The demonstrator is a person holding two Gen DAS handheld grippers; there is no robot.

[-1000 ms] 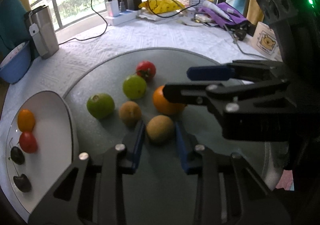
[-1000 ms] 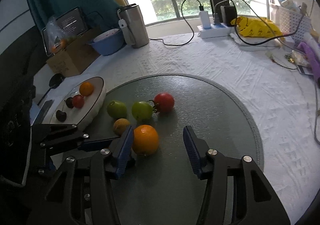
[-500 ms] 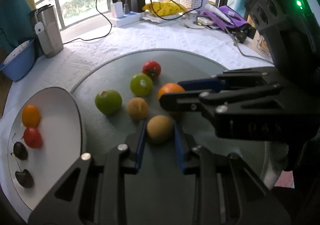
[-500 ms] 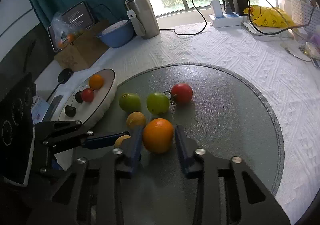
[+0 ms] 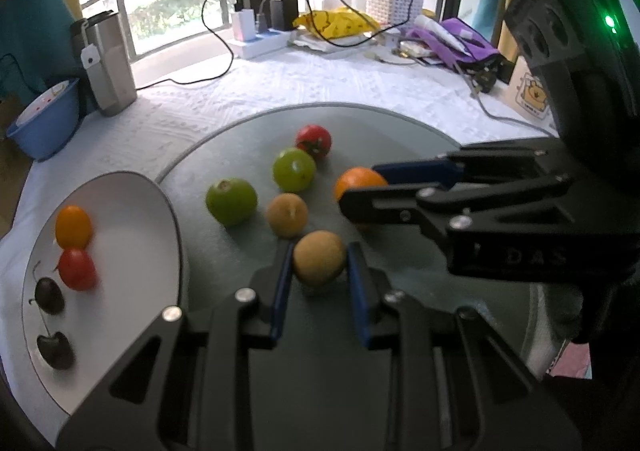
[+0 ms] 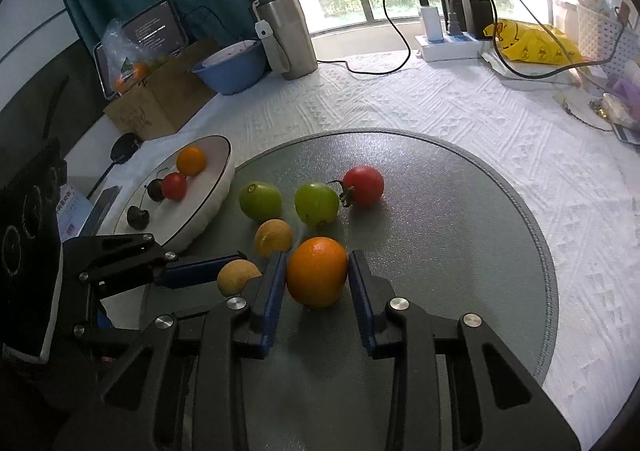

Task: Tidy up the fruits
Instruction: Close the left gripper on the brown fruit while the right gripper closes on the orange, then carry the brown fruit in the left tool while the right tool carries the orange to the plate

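Six fruits on the glass turntable — left gripper pinches a kiwi, right gripper clamps the orange; four on the plate.

- Far ahead of my claws I see a steel tumbler standing upright on the white cloth of the tabletop.
- Just left of it sits a blue bowl, with a cardboard box beyond.
- A white power strip with black cables lies by the window, a yellow bag and white basket to its right.

orange half hidden by right jaws, tablet screen text unreadable
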